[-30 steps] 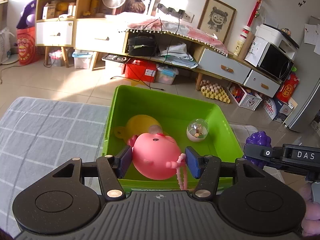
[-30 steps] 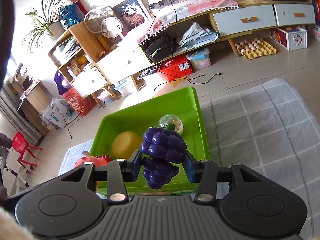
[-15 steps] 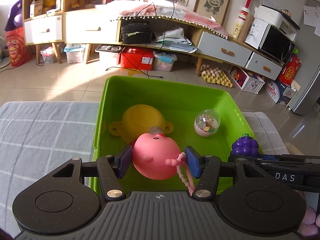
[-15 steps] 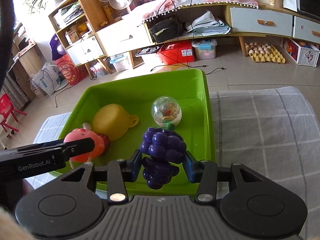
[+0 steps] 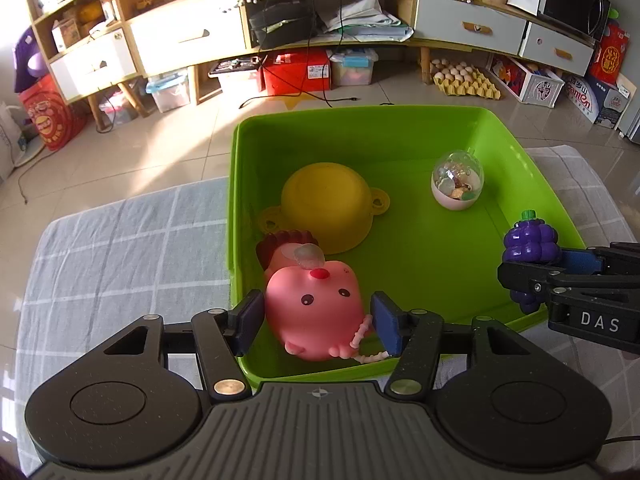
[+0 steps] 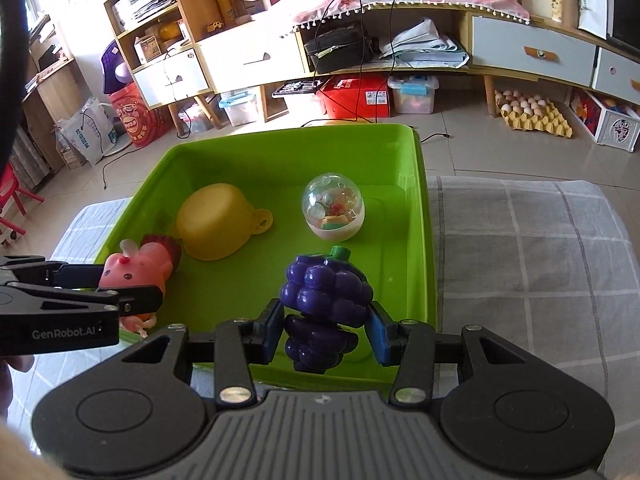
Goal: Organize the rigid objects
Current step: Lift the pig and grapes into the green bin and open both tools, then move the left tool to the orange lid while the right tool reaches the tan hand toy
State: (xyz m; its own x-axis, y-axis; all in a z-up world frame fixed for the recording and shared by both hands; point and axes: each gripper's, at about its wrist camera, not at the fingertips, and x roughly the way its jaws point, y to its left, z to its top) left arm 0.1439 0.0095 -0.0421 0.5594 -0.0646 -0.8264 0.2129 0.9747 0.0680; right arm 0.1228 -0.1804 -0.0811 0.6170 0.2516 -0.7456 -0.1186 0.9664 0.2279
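Observation:
A green plastic bin stands on a grey checked cloth. In it lie an upturned yellow toy pot and a clear capsule ball. My left gripper holds a pink pig toy low inside the bin's near left corner; the jaws look slightly apart from it. My right gripper is shut on a purple grape toy over the bin's near right part.
The grey checked cloth covers the table on both sides of the bin. Beyond the table are a tiled floor, a low cabinet with drawers, storage boxes and an egg tray.
Both grippers have moved forward and down over the bin. The pig toy has tipped face-up and sits lower in the bin, and the left jaws look a little wider.

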